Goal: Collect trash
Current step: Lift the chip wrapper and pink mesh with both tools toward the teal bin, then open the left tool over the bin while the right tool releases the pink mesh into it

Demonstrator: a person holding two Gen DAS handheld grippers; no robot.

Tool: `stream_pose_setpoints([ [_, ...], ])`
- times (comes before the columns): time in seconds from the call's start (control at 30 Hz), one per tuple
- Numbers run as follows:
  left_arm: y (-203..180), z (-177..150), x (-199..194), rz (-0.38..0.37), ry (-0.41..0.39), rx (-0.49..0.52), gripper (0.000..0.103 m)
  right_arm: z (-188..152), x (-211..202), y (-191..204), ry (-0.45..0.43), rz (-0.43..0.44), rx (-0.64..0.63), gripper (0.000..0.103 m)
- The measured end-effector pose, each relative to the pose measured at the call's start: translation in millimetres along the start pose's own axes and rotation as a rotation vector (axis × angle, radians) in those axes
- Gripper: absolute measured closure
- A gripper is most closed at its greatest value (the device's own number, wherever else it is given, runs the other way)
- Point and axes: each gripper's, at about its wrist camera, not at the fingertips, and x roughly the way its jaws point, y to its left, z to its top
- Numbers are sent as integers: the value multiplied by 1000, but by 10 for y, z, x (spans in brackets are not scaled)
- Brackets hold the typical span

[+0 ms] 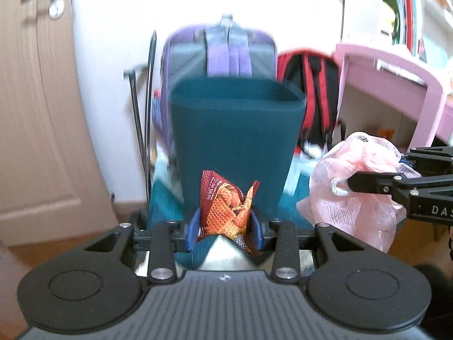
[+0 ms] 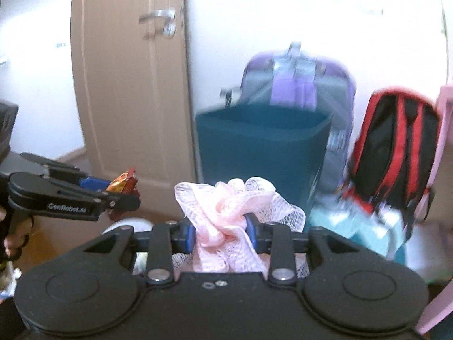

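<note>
My left gripper (image 1: 225, 226) is shut on a red snack wrapper (image 1: 226, 209), whose crumpled top sticks up between the blue pads. My right gripper (image 2: 220, 231) is shut on a pink mesh bath sponge (image 2: 226, 206). A dark teal trash bin (image 1: 236, 124) stands straight ahead of both, its open mouth a little above the level of the held things. The right gripper (image 1: 354, 182) with the sponge (image 1: 354, 192) shows at the right of the left wrist view. In the right wrist view the left gripper (image 2: 124, 191) with the wrapper (image 2: 124, 184) shows at the left.
Behind the bin (image 2: 263, 153) lean a purple backpack (image 1: 226, 51) and a red-and-black backpack (image 1: 311, 85) against a white wall. A beige door (image 1: 34, 99) is at the left, a pink desk (image 1: 396, 68) at the right. A hand (image 2: 14, 238) holds the left gripper's handle.
</note>
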Motion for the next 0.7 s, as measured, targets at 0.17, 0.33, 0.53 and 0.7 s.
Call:
stream_pose_setpoints([
  [0.17, -102, 415, -74, -3, -69, -14, 67, 422, -43, -118, -95, -29, -11, 70],
  [0.33, -163, 840, 17, 4, -110, -23, 67, 832, 77, -219, -144, -44, 0, 70],
  [0.53, -182, 1230, 286, 26, -123, -26, 67, 1155, 401, -380, -155, -79, 9, 70],
  [0.7, -131, 1505, 710, 34, -78, -54, 67, 1299, 835, -571, -111, -107, 46, 70],
])
